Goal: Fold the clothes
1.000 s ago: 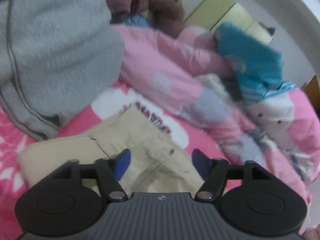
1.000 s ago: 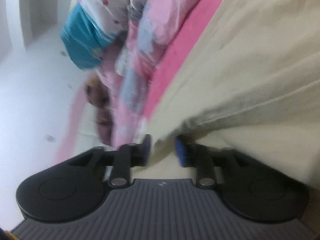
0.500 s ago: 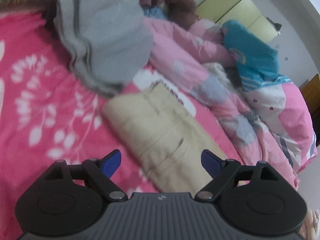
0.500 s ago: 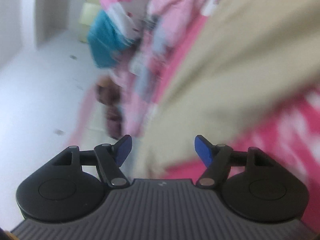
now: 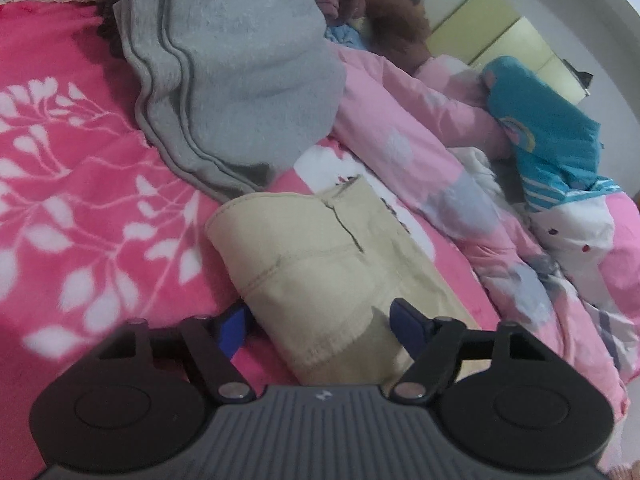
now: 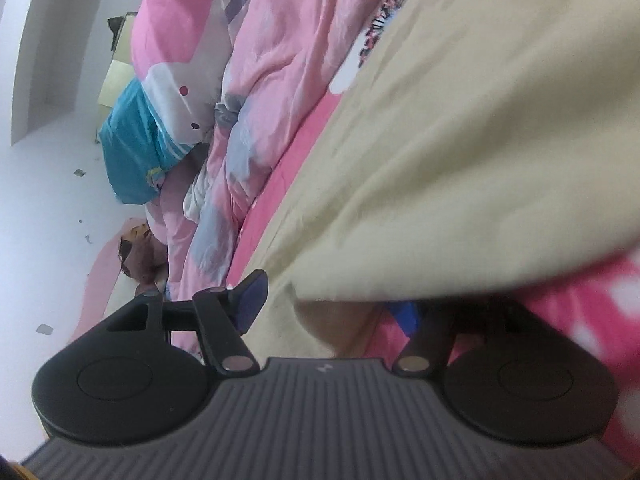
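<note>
Folded beige trousers lie on the pink leaf-print blanket. My left gripper straddles their near end; one blue pad sits at the left edge of the fold, the other over the cloth. Its jaws are closing, but the pads do not visibly press. In the rolled right wrist view the beige trousers fill the upper right. My right gripper has their lower edge between its fingers, and cloth half covers the right pad. Its jaws are closing too, with a gap showing.
A crumpled grey sweater lies just beyond the trousers. A pink patterned quilt is heaped along the right, with a teal garment on it and a brown plush toy behind. A yellow cupboard stands by the wall.
The right gripper let go of the beige edge it pinched, opened, then slid back around the cloth. The left gripper pulled back, then sank toward the trousers' near end, jaws narrowing.
</note>
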`<act>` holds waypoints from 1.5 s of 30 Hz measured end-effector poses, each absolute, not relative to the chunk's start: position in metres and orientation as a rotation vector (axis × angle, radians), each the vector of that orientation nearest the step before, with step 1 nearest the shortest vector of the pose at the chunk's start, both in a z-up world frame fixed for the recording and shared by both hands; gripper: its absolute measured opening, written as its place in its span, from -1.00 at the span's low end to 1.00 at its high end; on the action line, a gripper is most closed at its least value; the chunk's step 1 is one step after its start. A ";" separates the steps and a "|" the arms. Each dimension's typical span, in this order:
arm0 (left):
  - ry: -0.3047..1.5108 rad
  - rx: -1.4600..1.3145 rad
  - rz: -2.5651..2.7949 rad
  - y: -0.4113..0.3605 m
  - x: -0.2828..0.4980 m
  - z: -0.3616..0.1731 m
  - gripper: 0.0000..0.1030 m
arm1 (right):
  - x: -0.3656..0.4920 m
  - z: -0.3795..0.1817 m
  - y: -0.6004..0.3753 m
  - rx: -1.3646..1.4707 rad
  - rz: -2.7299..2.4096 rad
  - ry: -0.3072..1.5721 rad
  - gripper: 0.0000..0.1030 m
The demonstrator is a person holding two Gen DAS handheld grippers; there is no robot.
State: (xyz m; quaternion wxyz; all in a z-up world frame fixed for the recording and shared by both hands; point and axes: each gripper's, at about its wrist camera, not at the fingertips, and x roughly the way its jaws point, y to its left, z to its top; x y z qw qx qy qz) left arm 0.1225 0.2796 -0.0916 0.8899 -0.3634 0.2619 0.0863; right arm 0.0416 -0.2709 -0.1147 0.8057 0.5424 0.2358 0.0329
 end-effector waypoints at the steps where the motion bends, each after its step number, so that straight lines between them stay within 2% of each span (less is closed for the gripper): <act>1: 0.536 -0.740 0.187 0.277 0.124 -0.092 0.43 | 0.045 -0.116 -0.273 1.168 0.072 0.492 0.23; 5: 0.511 -0.684 0.218 0.266 0.129 -0.093 0.41 | 0.059 -0.123 -0.283 1.214 0.070 0.434 0.10; 8: 0.500 -0.671 0.242 0.262 0.130 -0.092 0.28 | 0.070 -0.127 -0.290 1.241 0.065 0.399 -0.02; 10: 0.496 -0.660 0.257 0.260 0.132 -0.092 0.13 | 0.079 -0.128 -0.291 1.229 0.059 0.393 -0.18; 12: 0.496 -0.647 0.264 0.256 0.135 -0.092 -0.10 | 0.086 -0.133 -0.294 1.227 0.055 0.390 -0.59; 13: 0.497 -0.641 0.265 0.254 0.135 -0.091 -0.17 | 0.089 -0.136 -0.296 1.240 0.060 0.386 -0.67; 15: 0.496 -0.647 0.257 0.251 0.136 -0.089 -0.56 | 0.093 -0.139 -0.300 1.265 0.078 0.374 -0.71; 18: 0.484 -0.675 0.255 0.249 0.134 -0.084 -0.73 | 0.091 -0.138 -0.301 1.280 0.103 0.367 -0.87; 25: 0.457 -0.759 0.217 0.253 0.102 -0.061 -0.78 | 0.072 -0.120 -0.308 1.305 0.161 0.377 -0.91; 30: 0.455 -0.802 0.210 0.265 0.050 -0.055 -0.78 | 0.039 -0.098 -0.310 1.291 0.227 0.397 -0.91; 38: 0.458 -0.875 0.249 0.302 -0.057 -0.071 -0.78 | -0.040 -0.100 -0.298 1.304 0.275 0.537 -0.91; 45: 0.491 -0.890 0.268 0.319 -0.080 -0.091 -0.73 | -0.057 -0.114 -0.288 1.270 0.275 0.645 -0.86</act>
